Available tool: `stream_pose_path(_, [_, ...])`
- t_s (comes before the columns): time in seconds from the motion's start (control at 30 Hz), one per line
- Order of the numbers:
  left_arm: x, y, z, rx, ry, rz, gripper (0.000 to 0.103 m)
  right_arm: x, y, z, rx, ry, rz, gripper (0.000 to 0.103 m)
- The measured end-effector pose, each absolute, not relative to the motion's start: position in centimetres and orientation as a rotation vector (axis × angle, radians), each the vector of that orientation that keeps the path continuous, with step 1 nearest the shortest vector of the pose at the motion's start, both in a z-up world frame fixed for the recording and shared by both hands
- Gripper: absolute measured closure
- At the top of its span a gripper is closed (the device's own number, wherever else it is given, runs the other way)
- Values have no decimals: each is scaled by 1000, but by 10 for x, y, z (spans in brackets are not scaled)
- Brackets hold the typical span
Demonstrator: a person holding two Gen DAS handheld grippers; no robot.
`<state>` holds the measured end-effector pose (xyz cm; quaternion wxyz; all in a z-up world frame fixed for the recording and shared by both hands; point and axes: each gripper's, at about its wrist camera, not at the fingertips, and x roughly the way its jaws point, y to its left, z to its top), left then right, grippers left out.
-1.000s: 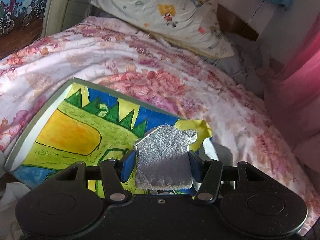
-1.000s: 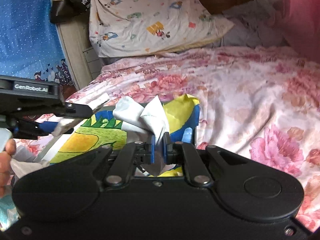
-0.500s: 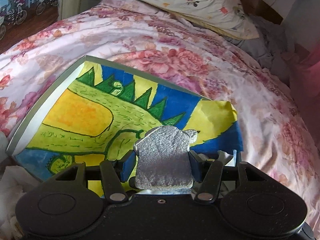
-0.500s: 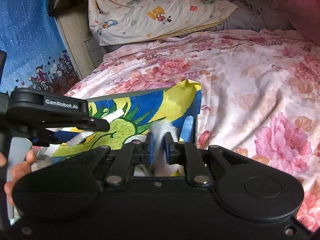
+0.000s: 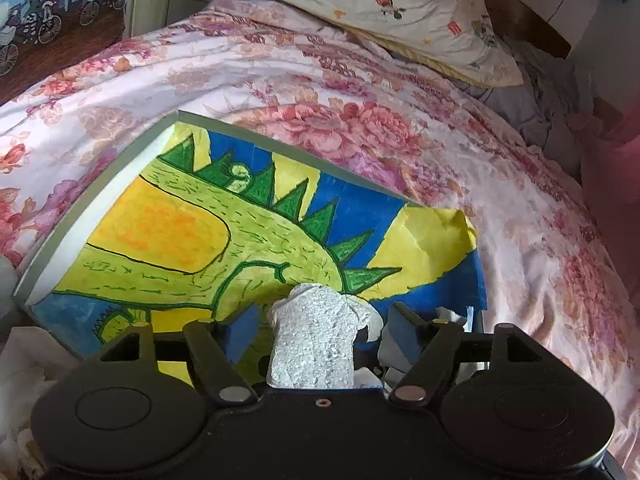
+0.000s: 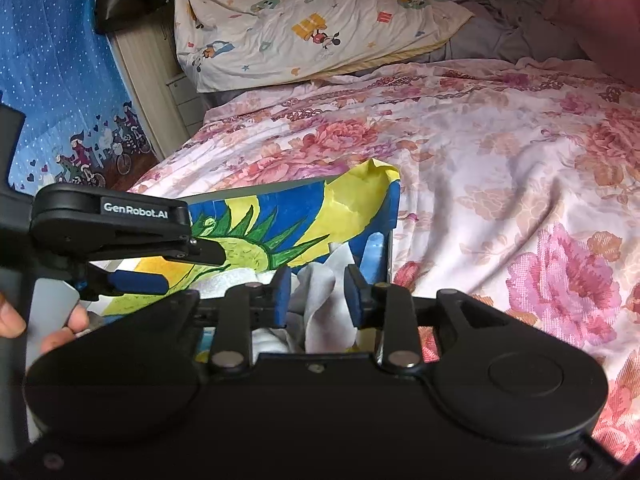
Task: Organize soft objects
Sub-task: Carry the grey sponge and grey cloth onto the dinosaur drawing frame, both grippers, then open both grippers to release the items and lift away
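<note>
Both tools stand open: the left tool (image 5: 320, 320) around a grey sponge (image 5: 314, 344), the right tool (image 6: 316, 296) around a white cloth (image 6: 328, 308) in the box (image 6: 376, 216). Lifting away could snag either piece and drag it out onto the bed (image 6: 500, 152).

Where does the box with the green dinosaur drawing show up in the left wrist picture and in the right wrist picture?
Left wrist view: the dinosaur box fills the lower left and centre, lying on the floral bedspread, just beyond the open left gripper.
Right wrist view: the same box sits centre-left, seen edge-on, behind the open right gripper.
Shared landmark: the cartoon-print pillow at the head of the bed.
</note>
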<state>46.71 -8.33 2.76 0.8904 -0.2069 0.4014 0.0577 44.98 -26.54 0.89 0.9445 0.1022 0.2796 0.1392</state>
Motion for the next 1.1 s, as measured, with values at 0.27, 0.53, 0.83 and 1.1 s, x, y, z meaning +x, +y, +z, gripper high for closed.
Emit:
stream_pose_path(0.27, [429,-71,56,-432,738,85,14,429,-274,26,249,516,280,49])
stream_pose_path(0.53, [361,-67,102,-407,609,24,4,377,-287,74,275,417,273,20])
stream_pose_path(0.83, [270,-65,153,-354,423,-6,1,311,-285,120,226,354,267,1])
stream_pose_path(1.1, [188,-57,161,-274,304,8,1,247,-275,148,276,316,314,1])
